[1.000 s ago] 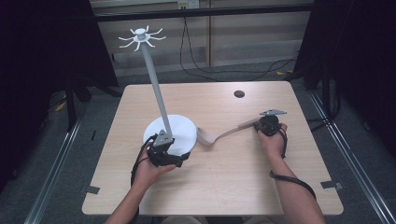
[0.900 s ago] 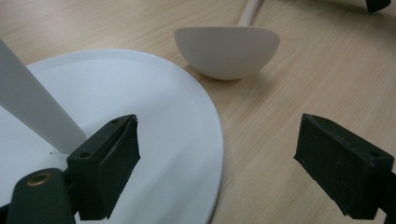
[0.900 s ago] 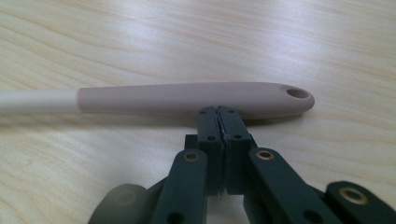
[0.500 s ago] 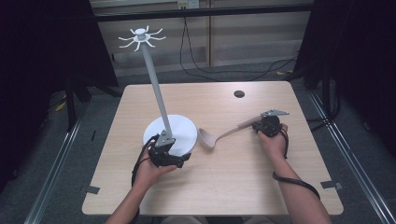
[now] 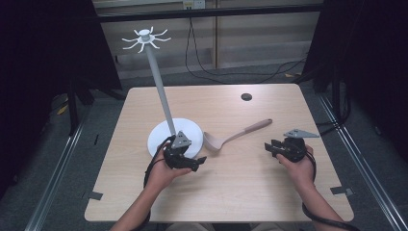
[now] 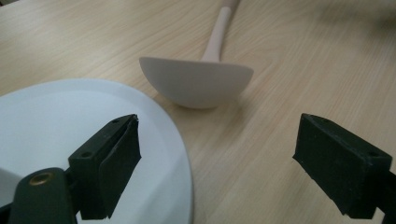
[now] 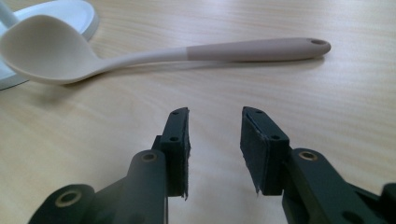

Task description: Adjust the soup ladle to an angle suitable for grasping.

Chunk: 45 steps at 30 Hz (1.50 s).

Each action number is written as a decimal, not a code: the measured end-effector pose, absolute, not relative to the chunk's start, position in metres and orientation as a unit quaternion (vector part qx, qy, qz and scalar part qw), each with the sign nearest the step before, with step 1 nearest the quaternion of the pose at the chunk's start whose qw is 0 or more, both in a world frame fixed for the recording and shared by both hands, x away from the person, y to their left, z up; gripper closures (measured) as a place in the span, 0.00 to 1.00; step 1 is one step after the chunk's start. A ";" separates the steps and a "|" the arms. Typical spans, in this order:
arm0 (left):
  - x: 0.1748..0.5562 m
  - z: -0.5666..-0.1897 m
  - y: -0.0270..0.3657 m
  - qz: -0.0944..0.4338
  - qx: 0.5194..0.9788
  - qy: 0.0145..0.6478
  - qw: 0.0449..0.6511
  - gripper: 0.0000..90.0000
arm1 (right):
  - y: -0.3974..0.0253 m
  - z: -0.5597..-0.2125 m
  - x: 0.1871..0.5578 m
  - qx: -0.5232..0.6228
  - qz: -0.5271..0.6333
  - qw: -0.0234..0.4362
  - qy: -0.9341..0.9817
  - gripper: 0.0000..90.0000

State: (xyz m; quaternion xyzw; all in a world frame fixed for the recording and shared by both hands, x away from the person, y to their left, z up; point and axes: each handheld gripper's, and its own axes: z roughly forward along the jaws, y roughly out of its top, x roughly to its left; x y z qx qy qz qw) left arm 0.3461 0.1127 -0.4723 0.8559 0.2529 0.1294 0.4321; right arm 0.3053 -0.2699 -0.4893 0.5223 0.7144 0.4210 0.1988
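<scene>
Low over table, both tools empty, ladle (image 5: 234,137) between

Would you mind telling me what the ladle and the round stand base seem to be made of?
The ladle looks like matte silicone or soft plastic: cream bowl and neck, a darker beige handle sleeve, no glare. The round stand base looks like smooth white plastic or painted metal, with an even, faint sheen; the pictures cannot settle which.

Even overhead light brightens the tabletop (image 5: 269,192) while its surroundings fall into near-black. The ladle (image 7: 140,53) casts a soft, short shadow beneath its handle. In the left gripper view, the far right corner is blurred and the near jaws are soft.
</scene>
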 end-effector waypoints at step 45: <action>0.412 -0.454 -0.024 0.080 0.919 0.227 0.313 0.49 | -0.268 -0.487 0.261 0.505 0.441 0.165 0.724 0.37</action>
